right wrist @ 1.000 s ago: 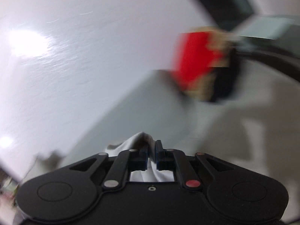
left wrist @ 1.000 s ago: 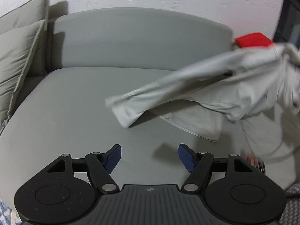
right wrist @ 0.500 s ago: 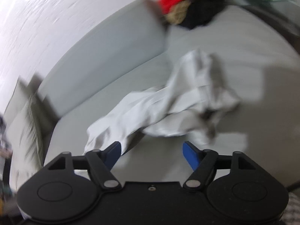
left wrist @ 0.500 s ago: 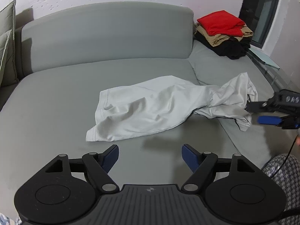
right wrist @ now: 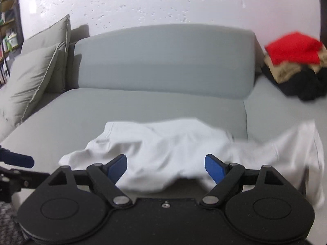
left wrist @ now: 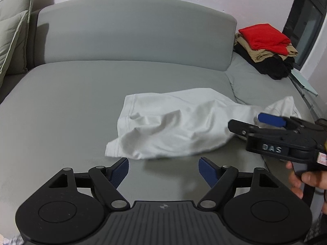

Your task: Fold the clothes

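Grey sofa (left wrist: 71,102) against a white textured wall. One white garment (left wrist: 173,126) lies crumpled and unfolded on the seat, reaching from mid-seat toward the sofa's right edge. Left gripper (left wrist: 163,169): fingers spread, empty, just short of the garment's near hem. Right gripper (right wrist: 166,166): fingers have just been opening, nothing pinched, cloth beneath them. One stack of three folded items (red, tan, black) (left wrist: 265,49) sits at the back right corner; two cushions (right wrist: 36,77) stand at the left end. Folding of this garment appears not yet begun.
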Demonstrator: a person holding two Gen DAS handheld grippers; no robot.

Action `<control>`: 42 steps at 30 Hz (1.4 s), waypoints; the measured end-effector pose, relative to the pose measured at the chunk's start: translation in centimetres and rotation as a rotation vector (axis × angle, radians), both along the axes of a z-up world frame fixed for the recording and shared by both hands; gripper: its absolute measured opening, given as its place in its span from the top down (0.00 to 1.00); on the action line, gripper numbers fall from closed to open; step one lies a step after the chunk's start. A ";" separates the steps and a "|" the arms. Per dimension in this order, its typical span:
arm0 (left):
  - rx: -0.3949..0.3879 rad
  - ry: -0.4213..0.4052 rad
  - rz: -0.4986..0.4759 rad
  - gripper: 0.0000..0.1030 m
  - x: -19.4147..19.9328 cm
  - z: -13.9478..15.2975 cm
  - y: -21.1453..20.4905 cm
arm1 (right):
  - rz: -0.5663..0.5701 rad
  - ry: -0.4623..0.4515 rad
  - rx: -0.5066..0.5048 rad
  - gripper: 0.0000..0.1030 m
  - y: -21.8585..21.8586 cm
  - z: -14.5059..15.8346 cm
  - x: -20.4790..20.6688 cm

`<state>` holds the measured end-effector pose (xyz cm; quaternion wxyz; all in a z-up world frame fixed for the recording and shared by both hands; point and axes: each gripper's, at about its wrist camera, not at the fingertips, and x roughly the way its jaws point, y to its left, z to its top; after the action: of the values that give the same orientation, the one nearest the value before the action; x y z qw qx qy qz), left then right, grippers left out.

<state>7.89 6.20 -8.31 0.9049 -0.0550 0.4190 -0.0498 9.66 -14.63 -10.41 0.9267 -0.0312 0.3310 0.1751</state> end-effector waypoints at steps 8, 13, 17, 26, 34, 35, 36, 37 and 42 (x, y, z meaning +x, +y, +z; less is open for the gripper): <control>-0.002 0.019 -0.021 0.26 2.5 -1.7 -0.3 | 0.028 0.059 -0.318 0.08 2.1 -5.9 7.3; 0.004 0.037 0.005 0.26 2.6 -2.2 0.7 | -0.030 0.131 -0.257 0.63 0.9 -7.5 9.8; 0.004 0.016 0.024 0.26 1.9 -1.3 1.7 | -0.075 0.228 -0.038 0.87 -0.5 -4.6 10.0; 0.034 -0.117 0.029 0.26 -3.1 4.3 4.2 | 0.023 0.322 0.638 0.87 -3.8 7.8 3.3; 0.054 -0.279 -0.005 0.21 -8.2 10.2 6.4 | 0.054 0.207 0.918 0.82 -5.6 16.9 1.3; 0.061 -0.281 -0.004 0.20 -8.2 10.3 6.2 | 0.002 0.192 0.890 0.79 -5.8 16.9 2.3; 0.067 -0.282 -0.003 0.20 -8.2 10.5 6.0 | -0.080 0.172 0.826 0.59 -6.0 16.6 3.1; 0.075 -0.269 -0.001 0.20 -8.1 10.3 5.6 | -0.163 0.155 0.758 0.42 -6.2 16.3 4.0; 0.093 -0.187 -0.036 0.21 -8.9 8.5 4.9 | -0.299 0.281 0.605 0.14 -8.1 11.6 3.9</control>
<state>-1.01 11.07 0.16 0.9406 -0.0003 0.3355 -0.0514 13.59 -22.71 1.16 0.8547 0.3176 0.3894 0.1300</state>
